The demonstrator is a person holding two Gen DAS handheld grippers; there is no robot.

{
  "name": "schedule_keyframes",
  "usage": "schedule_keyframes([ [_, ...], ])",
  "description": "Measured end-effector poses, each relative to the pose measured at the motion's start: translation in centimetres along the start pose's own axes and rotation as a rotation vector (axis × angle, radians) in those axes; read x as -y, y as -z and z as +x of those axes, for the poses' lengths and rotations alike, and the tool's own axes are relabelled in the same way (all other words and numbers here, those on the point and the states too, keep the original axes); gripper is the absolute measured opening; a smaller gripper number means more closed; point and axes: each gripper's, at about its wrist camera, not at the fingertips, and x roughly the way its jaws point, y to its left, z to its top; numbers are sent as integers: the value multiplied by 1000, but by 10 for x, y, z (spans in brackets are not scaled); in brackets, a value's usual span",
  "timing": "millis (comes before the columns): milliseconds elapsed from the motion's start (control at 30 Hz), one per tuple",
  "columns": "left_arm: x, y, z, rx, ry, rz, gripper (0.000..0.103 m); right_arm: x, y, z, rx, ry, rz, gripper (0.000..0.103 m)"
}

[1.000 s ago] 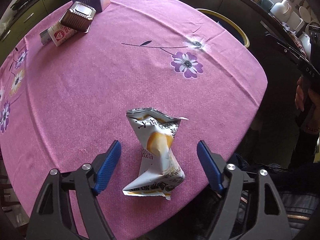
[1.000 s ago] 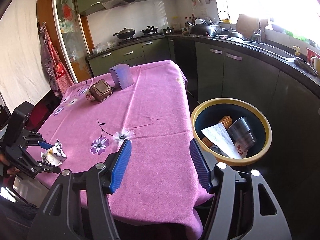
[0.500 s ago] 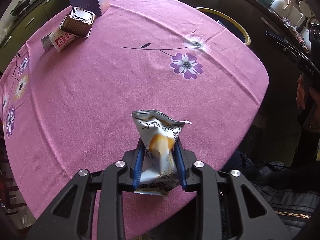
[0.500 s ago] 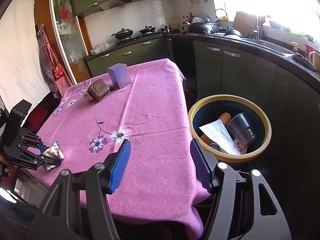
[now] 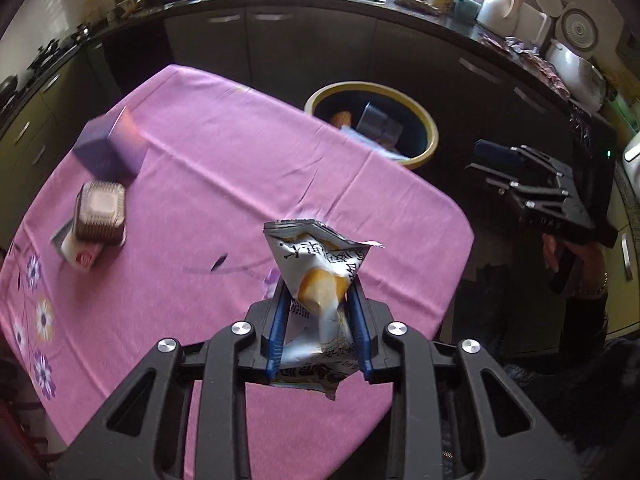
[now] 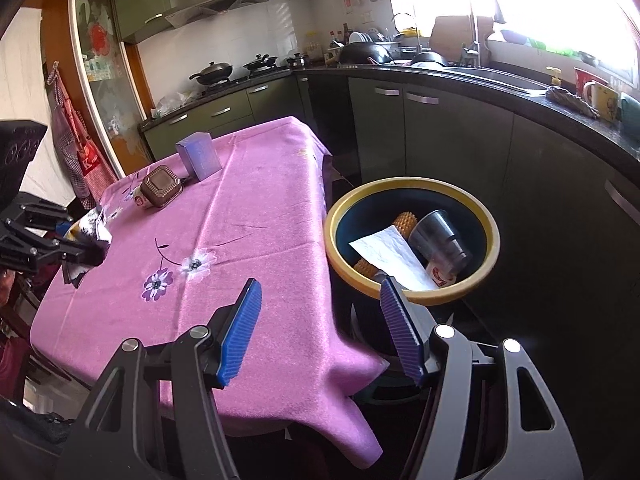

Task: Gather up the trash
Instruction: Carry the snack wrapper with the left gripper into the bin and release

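Note:
My left gripper (image 5: 318, 320) is shut on a crumpled white and orange snack wrapper (image 5: 320, 272) and holds it up above the near edge of the pink table (image 5: 224, 184). The wrapper also shows in the right wrist view (image 6: 90, 228), held by the left gripper at the table's far left. The yellow-rimmed bin (image 5: 420, 120) stands beyond the table's far right corner. My right gripper (image 6: 320, 328) is open and empty, above the table's corner next to the bin (image 6: 492, 236), which holds a paper sheet, a dark cup and corn cobs.
On the table stand a purple box (image 5: 108, 148), a brown square tin (image 5: 100, 216) and a small white carton (image 5: 80, 256) under it. Dark kitchen cabinets (image 6: 440, 132) and a counter run behind the bin.
My left gripper closed on the wrapper, lifted it off the table and tilted up so the bin is in view. My right gripper stayed open and moved little.

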Motion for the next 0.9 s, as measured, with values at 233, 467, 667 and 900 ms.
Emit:
schedule_keyframes([
  [233, 43, -116, 60, 7, 107, 117, 28, 32, 5, -13, 26, 31, 61, 62],
  [467, 74, -196, 160, -69, 137, 161, 28, 64, 15, -25, 42, 59, 130, 62],
  [667, 81, -218, 230, -161, 107, 142, 29, 86, 25, -25, 26, 74, 176, 62],
  [900, 78, -225, 262, -177, 86, 132, 54, 85, 24, -23, 23, 72, 179, 62],
])
